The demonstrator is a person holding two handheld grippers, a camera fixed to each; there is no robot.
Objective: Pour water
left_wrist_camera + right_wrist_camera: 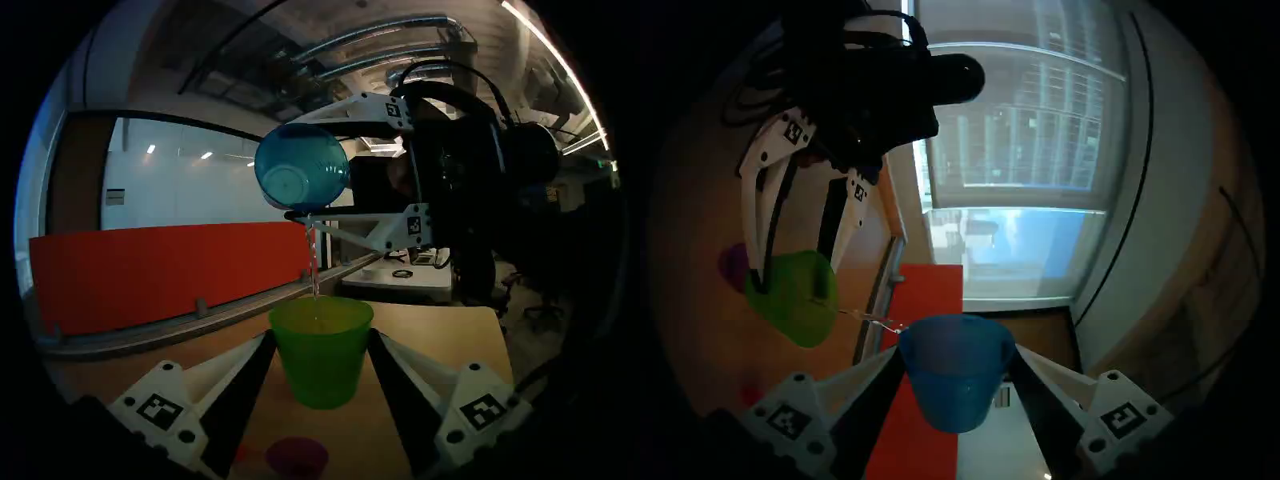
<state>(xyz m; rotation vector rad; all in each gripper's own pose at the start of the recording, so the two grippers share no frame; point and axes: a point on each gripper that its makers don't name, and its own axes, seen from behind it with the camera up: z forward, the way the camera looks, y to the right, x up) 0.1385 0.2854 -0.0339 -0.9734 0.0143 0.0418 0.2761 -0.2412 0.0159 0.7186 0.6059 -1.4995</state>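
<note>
In the left gripper view my left gripper (322, 356) is shut on an upright green cup (321, 350) above a wooden table (448, 328). Over it, my right gripper (310, 166) holds a blue cup (302, 166) tipped on its side, and a thin stream of water (314, 264) falls from its rim into the green cup. In the right gripper view the right gripper (958, 376) is shut on the blue cup (955, 372). The left gripper (792, 280) with the green cup (793, 295) appears at left, the water stream (872, 319) running between the cups.
A purple cup (297, 457) stands on the table below the green one, also seen as the purple cup (734, 266) behind the green cup. An orange partition (160, 268) runs along the table's far edge. Desks and chairs stand beyond the table's right edge.
</note>
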